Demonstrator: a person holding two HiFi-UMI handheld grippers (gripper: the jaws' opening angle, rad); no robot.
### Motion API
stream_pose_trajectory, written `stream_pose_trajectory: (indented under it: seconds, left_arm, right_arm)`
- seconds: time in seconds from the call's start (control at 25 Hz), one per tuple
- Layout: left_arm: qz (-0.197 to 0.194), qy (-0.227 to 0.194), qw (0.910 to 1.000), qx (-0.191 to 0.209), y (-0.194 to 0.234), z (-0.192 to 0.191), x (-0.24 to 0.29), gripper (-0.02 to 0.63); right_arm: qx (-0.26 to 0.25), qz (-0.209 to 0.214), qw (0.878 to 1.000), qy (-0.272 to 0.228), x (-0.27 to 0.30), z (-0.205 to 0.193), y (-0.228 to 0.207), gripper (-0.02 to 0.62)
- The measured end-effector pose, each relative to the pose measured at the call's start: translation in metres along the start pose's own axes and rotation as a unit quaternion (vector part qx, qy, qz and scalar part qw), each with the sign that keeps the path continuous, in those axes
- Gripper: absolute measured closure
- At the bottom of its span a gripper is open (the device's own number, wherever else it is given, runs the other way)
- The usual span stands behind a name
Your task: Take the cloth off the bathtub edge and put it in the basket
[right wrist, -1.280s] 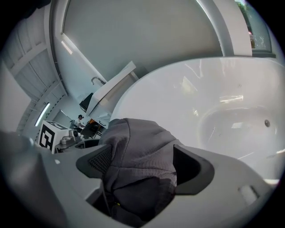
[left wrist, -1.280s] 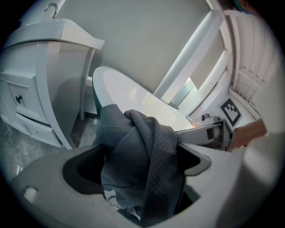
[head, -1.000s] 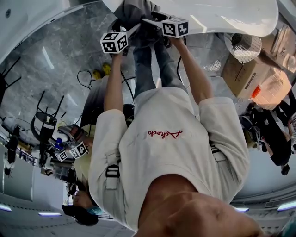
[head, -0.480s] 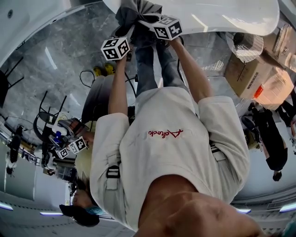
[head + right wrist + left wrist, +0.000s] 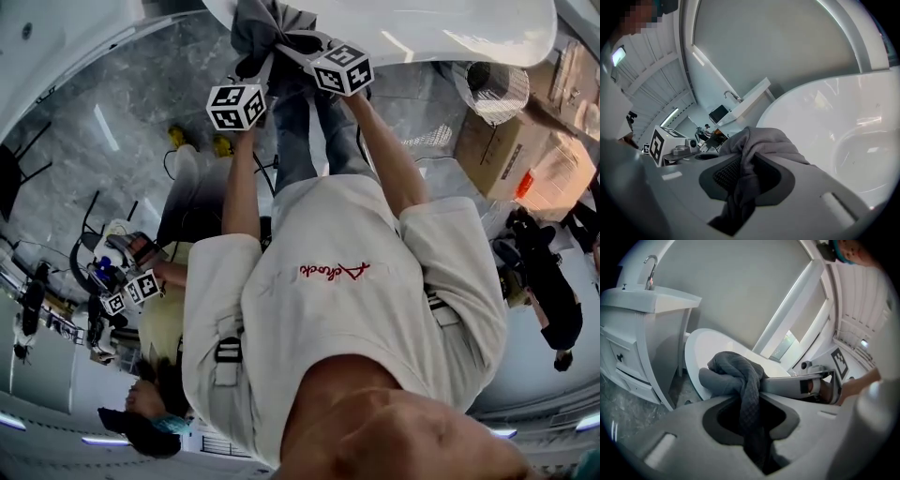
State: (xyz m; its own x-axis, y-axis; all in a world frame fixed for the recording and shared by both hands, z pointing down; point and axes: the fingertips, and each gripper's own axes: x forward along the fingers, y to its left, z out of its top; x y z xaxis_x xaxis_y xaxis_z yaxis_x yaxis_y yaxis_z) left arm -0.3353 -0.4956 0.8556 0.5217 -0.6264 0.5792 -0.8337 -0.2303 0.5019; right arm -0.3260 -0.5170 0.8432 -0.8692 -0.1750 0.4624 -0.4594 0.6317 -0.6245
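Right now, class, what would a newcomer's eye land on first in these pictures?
First comes the grey cloth, bunched by the rim of the white bathtub at the top of the head view. The left tool and the right tool both pinch it; their jaws have just been closing, with the cloth between them. Next, the person's pale shirt fills the middle of the head view.

Head view: grey marble floor [image 5: 112,122] at 10 o'clock; cardboard boxes [image 5: 495,150] at 2 o'clock; a bystander [image 5: 164,326] at 8 o'clock. Left gripper view: white vanity cabinet [image 5: 642,338] bearing a chrome faucet [image 5: 648,273], at 10 o'clock.
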Motion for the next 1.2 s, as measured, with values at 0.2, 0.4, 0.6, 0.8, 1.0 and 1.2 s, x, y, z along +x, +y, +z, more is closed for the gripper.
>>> stream_pose_trajectory:
  seconds: [0.2,0.4,0.6,0.8,1.0,1.2]
  left_arm:
    - [-0.008,-0.040,0.9988,0.026,-0.024,0.042,-0.018,0.531]
    - [-0.021,-0.078,0.9950,0.059,-0.058,0.089,-0.039,0.531]
    - [-0.029,-0.114,0.9881,0.100,-0.091,0.133,-0.053,0.531]
    - [-0.040,-0.152,0.9795,0.127,-0.119,0.171,-0.078,0.531]
    - [-0.050,-0.196,0.9660,0.161,-0.147,0.224,-0.099,0.531]
    - [-0.058,-0.225,0.9541,0.189,-0.177,0.266,-0.122,0.531]
  right_arm:
    - [-0.010,0.000,0.998,-0.059,-0.026,0.041,0.021,0.518]
    - [-0.038,-0.007,0.993,-0.109,-0.061,0.087,0.047,0.518]
    - [-0.074,-0.015,0.985,-0.154,-0.096,0.130,0.066,0.518]
    - [-0.105,-0.017,0.976,-0.189,-0.124,0.167,0.096,0.518]
    - [-0.147,-0.016,0.962,-0.228,-0.153,0.218,0.122,0.518]
    - [-0.178,-0.019,0.950,-0.255,-0.183,0.259,0.148,0.518]
